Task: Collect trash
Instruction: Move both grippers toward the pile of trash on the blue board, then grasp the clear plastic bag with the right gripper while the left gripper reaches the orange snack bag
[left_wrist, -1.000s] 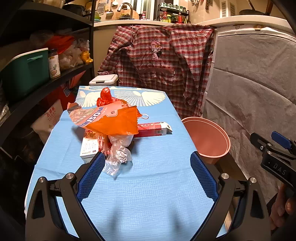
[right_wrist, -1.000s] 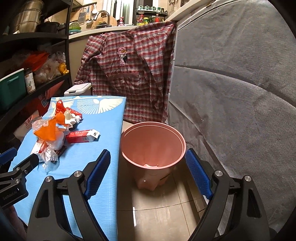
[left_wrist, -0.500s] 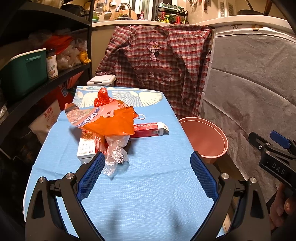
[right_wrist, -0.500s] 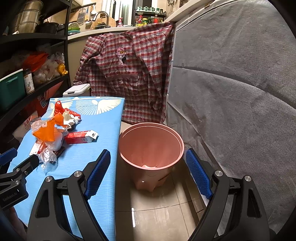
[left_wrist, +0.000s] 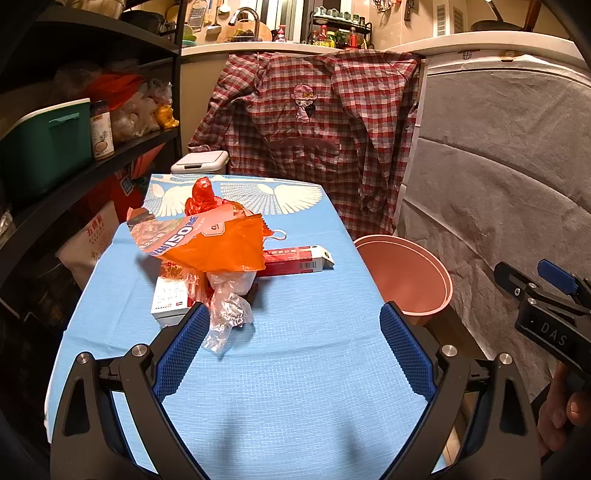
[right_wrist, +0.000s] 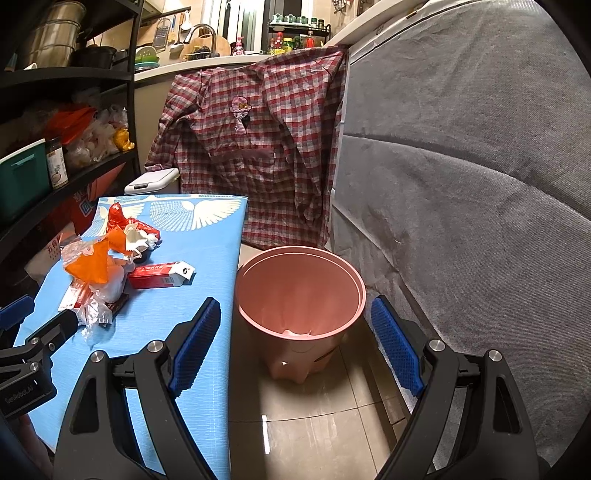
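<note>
Left wrist view: the left tool (left_wrist: 291, 334) is held spread and empty above the blue surface (left_wrist: 295, 387), and the right tool (right_wrist: 293, 334) is likewise spread, holding nothing, over the pink bin (right_wrist: 299, 291) on the floor just beside the surface. The trash lies heaped near the middle of the surface — an orange wrapper (left_wrist: 218, 247) printed "150", a crumpled clear bag (left_wrist: 227, 314), a white box (left_wrist: 168, 299) and a red carton (left_wrist: 295, 260) with a barcode. The films are judged light, limp and slippery, best pinched at a bunched fold; the cartons look stiffer — best taken across the narrow sides. Other print is too small to read.
</note>
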